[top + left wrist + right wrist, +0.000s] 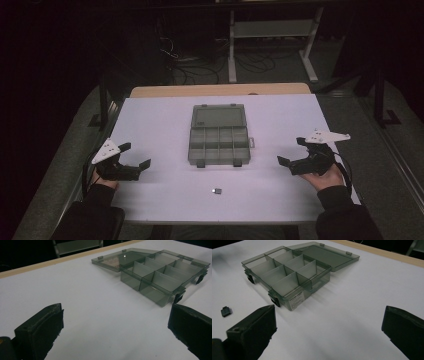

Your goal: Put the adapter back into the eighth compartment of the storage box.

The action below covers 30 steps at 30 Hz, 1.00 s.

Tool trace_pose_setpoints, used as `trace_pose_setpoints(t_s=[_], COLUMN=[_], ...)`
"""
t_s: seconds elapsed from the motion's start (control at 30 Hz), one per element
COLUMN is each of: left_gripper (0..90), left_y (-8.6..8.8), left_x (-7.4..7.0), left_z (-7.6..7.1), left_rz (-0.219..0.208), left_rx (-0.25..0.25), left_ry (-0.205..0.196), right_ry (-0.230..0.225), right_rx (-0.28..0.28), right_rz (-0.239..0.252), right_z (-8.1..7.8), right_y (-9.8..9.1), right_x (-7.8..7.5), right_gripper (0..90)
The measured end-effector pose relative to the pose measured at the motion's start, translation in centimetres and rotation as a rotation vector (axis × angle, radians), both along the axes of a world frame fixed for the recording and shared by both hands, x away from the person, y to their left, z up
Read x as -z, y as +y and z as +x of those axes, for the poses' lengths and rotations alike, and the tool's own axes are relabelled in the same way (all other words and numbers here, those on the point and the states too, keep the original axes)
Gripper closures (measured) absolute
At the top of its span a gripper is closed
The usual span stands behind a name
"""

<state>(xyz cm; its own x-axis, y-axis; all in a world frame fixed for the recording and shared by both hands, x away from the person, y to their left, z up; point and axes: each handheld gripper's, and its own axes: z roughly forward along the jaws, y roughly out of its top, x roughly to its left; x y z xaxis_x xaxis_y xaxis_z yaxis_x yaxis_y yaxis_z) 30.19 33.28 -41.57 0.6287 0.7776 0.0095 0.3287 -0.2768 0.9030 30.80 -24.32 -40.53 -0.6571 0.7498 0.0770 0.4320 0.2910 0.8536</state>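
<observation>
- Left tool (136, 156) at 8 o'clock on the table (165, 115), jaws spread wide, nothing between them.
- Right tool (291, 150) at 4 o'clock, jaws just as wide, empty too. Both sit low over the table, aimed inward at the box.
- Box (219, 141) at table centre, lid folded flat toward 12 o'clock, two rows of compartments exposed; all look empty. Two dark latches hang on the near edge.
- Small dark part (217, 190) lies alone at 6 o'clock from the box, well apart from both tools. In the right gripper view it sits at 9 o'clock (226, 311).
- Likely step: pick the part and drop it in a compartment. Right tool looks slightly better placed, since its camera has the part in frame.
- Do it well: come straight down, jaws astride the part's short sides, pads near the table before closing; it is low and flat, so a skewed pinch may flick it away.
- Carry over the near wall, release low inside one cell, clear of the dividers.
- Left tool can brace the box's left wall if it slides.
- Writing: a white label (296, 300) on the box's side wall, print too small to read. No brand legible.
</observation>
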Motion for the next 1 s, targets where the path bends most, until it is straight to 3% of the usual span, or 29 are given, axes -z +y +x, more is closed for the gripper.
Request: trace_pose_setpoints(t_s=[1.0], left_gripper=[0.0], left_y=[-0.04], left_x=[0.02], left_z=[-0.01], left_rz=[0.006], left_rx=[0.004], left_ry=[-0.001], right_ry=[0.002], right_rx=[-0.025], right_rz=[-0.014], right_z=[-0.04], right_y=[0.52], right_x=[-0.27], right_gripper=[0.0])
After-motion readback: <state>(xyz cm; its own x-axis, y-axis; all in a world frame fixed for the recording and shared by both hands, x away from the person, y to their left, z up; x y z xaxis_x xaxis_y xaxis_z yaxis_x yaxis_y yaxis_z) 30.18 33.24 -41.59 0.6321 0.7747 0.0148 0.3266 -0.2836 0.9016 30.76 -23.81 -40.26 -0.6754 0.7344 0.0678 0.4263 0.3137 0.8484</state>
